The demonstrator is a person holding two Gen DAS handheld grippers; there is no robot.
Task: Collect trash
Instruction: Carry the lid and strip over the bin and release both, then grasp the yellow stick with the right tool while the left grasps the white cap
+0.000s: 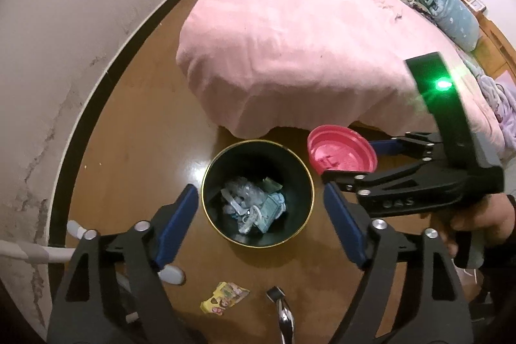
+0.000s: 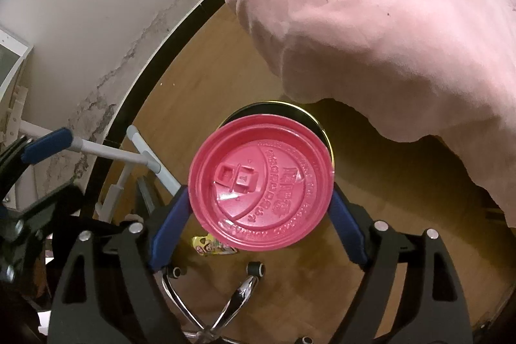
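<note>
Left gripper (image 1: 262, 224) hung over the trash bin (image 1: 258, 193), jaws spread wide, nothing between them. Blue pads (image 1: 179, 226) stood either side of the bin opening in its own view.

Bin was dark with a gold rim and stood on the wood floor (image 1: 135, 131) just off the corner of the pink bedcover (image 1: 290, 37). Inside it was crumpled clear plastic and paper trash (image 1: 251, 207), down at the bottom.

Right gripper (image 2: 259, 211) was pinching a red plastic cup lid (image 2: 260, 181) by its rim, one blue finger (image 2: 169, 231) on each edge. The lid was tilted, embossed face toward the camera. From the left wrist view the lid (image 1: 342, 153) sat just beside the bin's rim on the bed side, above it, not inside. In the right wrist view the lid covered most of the bin (image 2: 319, 121) behind it.

A yellow wrapper (image 1: 224, 302) lay on the floor near the bin on the side away from the bed, apart from it. Chrome chair-base legs (image 2: 238, 299) with castors were close by. White tubular frame (image 2: 129, 155) stood along the wall (image 1: 64, 54).

A hand (image 1: 477, 215) gripped the right gripper's handle. Green light (image 1: 442, 84) was lit on its upright part.
</note>
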